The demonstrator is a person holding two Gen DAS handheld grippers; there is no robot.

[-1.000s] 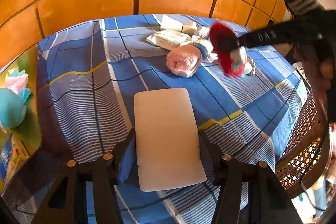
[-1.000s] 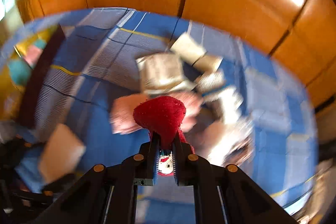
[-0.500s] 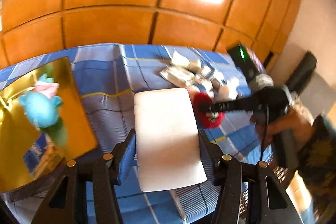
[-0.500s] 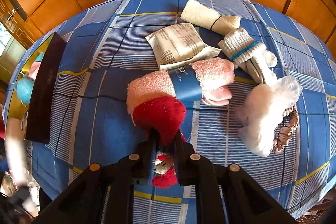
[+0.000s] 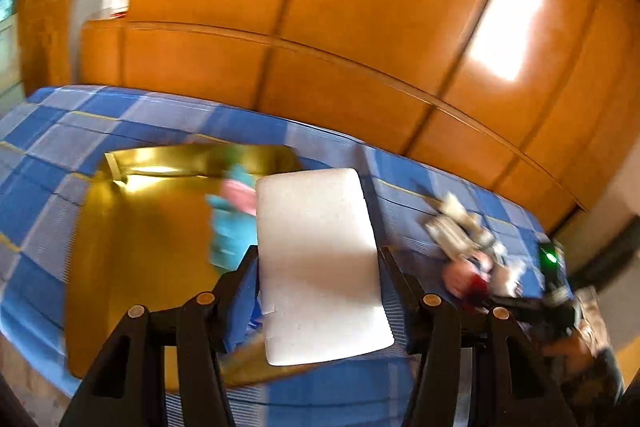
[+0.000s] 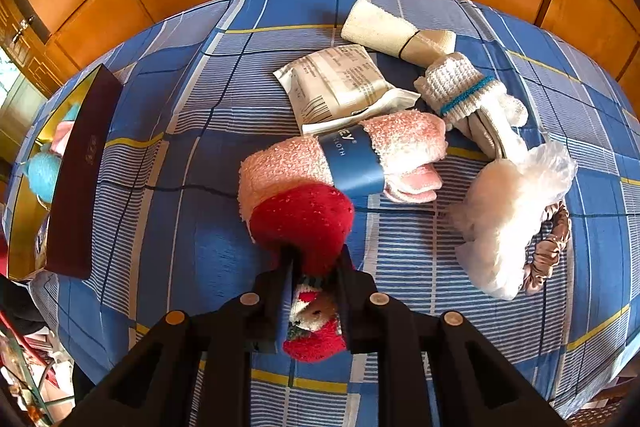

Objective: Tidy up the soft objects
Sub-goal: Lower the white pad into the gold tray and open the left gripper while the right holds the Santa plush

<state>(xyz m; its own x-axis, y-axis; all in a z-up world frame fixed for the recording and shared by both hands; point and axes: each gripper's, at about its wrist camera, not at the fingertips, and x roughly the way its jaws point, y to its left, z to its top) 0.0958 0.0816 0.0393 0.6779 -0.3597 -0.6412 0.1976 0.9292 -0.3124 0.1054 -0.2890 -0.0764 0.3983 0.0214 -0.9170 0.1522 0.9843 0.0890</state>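
Fingers (image 6: pixel 345 269) of right gripper pinch red plush sock (image 6: pixel 306 223); left fingers (image 5: pixel 246 267) clamp white pad (image 5: pixel 320 259).

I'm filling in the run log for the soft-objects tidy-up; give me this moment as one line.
left gripper: shut on white pad, above gold box | right gripper: shut on red plush sock | pink towel roll: on bed

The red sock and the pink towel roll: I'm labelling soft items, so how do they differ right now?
The red sock is deep red, and is clamped between the right gripper fingers; the pink towel roll is pale pink, and lies free on the checked blue cloth. The towel roll wears a blue paper band; the sock has none. Both look fluffy.
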